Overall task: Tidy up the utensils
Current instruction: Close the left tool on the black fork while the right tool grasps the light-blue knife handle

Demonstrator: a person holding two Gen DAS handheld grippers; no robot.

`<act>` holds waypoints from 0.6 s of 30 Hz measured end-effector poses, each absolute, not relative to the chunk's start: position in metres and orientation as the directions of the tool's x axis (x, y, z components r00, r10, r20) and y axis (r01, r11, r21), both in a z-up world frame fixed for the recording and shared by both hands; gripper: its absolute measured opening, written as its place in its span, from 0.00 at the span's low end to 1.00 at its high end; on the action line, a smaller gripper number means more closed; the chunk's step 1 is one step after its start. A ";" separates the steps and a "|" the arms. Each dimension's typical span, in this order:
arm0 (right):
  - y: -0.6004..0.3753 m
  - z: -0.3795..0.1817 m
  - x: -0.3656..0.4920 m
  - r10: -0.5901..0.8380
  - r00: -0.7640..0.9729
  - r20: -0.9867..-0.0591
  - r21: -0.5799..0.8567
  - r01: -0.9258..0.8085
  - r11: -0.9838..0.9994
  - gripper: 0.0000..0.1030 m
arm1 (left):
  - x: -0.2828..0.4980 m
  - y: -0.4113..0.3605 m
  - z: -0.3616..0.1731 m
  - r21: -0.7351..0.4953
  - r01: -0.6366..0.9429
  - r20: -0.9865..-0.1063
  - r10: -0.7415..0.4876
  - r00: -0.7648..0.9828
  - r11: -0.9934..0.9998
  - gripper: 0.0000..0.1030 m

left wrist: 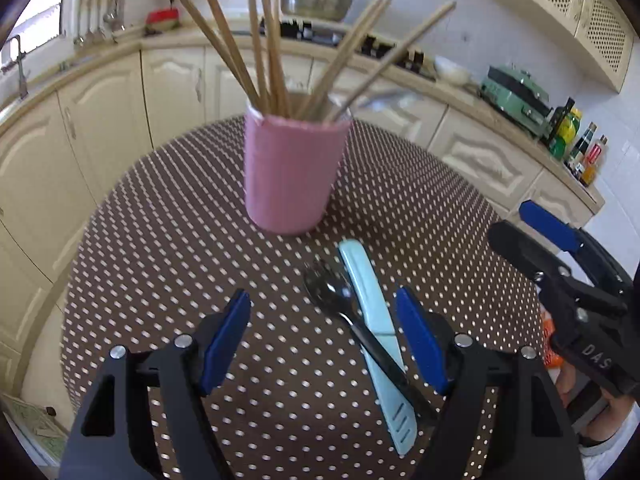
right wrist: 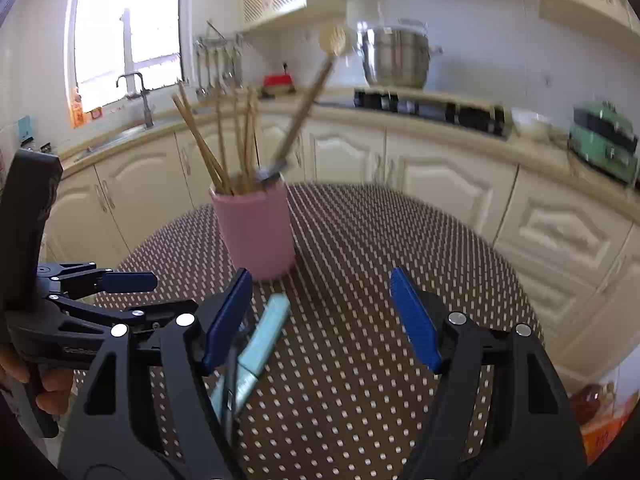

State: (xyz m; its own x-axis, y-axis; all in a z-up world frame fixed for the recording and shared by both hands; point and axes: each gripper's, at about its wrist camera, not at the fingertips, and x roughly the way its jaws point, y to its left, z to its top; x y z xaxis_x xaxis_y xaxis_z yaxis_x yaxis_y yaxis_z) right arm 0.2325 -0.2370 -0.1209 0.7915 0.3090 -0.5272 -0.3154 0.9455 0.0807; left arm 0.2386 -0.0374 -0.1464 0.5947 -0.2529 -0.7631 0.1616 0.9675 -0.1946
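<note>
Claws gape, holding nothing: left [left wrist: 322, 344], right [right wrist: 320, 316]. One fork [left wrist: 344, 304] crosses one blue knife [left wrist: 374, 332] on the dotted table [left wrist: 160, 240], before one pink cup [left wrist: 290, 172] of eight-odd chopsticks [left wrist: 256, 40]. Cream kitchen cabinets [left wrist: 172, 88] ring it.

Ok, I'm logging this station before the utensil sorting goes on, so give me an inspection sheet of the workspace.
Surface: table under a brown dotted cloth.
Job's things: pink cup upright, holding chopsticks; fork lying across a blue knife in front of it.
Clutter: nothing seen on the table.
Grippers: left gripper open, over the fork and knife; right gripper open, empty.
Cables: nothing seen.
Surroundings: cream cabinets, pot, sink tap, bottles.
</note>
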 end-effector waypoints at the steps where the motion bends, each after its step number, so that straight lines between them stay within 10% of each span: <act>1: -0.240 -0.126 0.234 0.309 0.783 -0.541 0.095 -0.308 0.947 0.69 | 0.243 -0.041 -0.152 -0.199 0.158 -0.775 -0.254 0.579 0.967 0.71; 14: -0.257 -0.159 0.241 0.336 0.718 -0.609 0.178 -0.288 0.941 0.69 | 0.281 -0.061 -0.194 -0.177 0.039 -0.874 -0.175 0.453 0.984 0.55; 18: -0.256 -0.160 0.243 0.341 0.711 -0.615 0.185 -0.291 0.939 0.69 | 0.292 -0.069 -0.197 -0.077 0.026 -0.878 -0.081 0.472 0.997 0.28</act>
